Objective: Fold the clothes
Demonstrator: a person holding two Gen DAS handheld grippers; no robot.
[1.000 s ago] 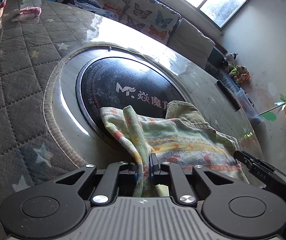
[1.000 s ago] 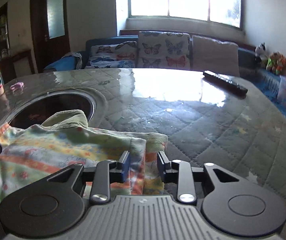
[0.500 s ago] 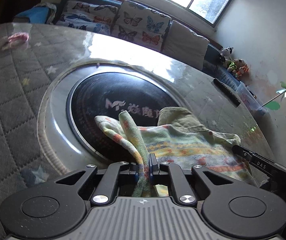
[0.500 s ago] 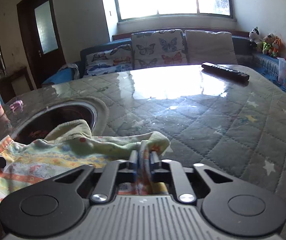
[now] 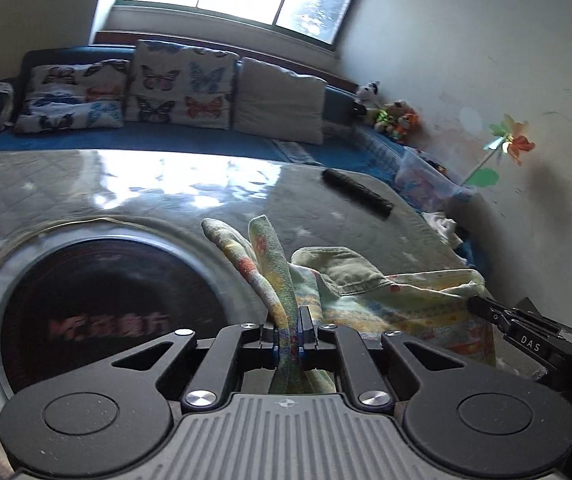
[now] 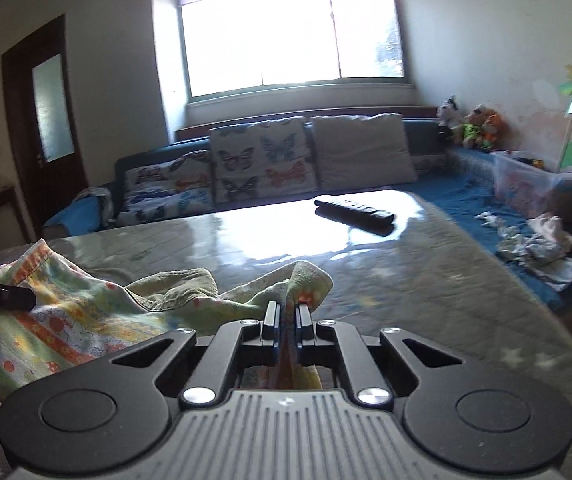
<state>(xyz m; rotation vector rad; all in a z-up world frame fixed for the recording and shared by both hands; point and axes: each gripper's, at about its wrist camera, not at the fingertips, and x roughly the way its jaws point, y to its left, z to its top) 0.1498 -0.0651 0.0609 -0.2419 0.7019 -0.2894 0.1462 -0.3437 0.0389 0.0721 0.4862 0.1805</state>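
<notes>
A small printed garment (image 5: 398, 300), pale yellow-green with orange bands and an olive lining, hangs lifted between both grippers above the quilted table (image 5: 86, 188). My left gripper (image 5: 288, 334) is shut on its left edge, which stands up in a fold above the jaws. My right gripper (image 6: 286, 322) is shut on its right corner; the cloth (image 6: 86, 320) sags to the left of it. Each gripper's tip shows at the edge of the other's view.
A round dark glass hotplate (image 5: 98, 312) with a metal rim is set in the table under the left gripper. A black remote (image 6: 354, 216) lies at the far side of the table. A blue sofa with butterfly cushions (image 6: 262, 168) stands behind, loose clothes (image 6: 538, 244) on its right part.
The right gripper closed on the garment's right corner. Both grippers then rose and tilted up, lifting the cloth off the table.
</notes>
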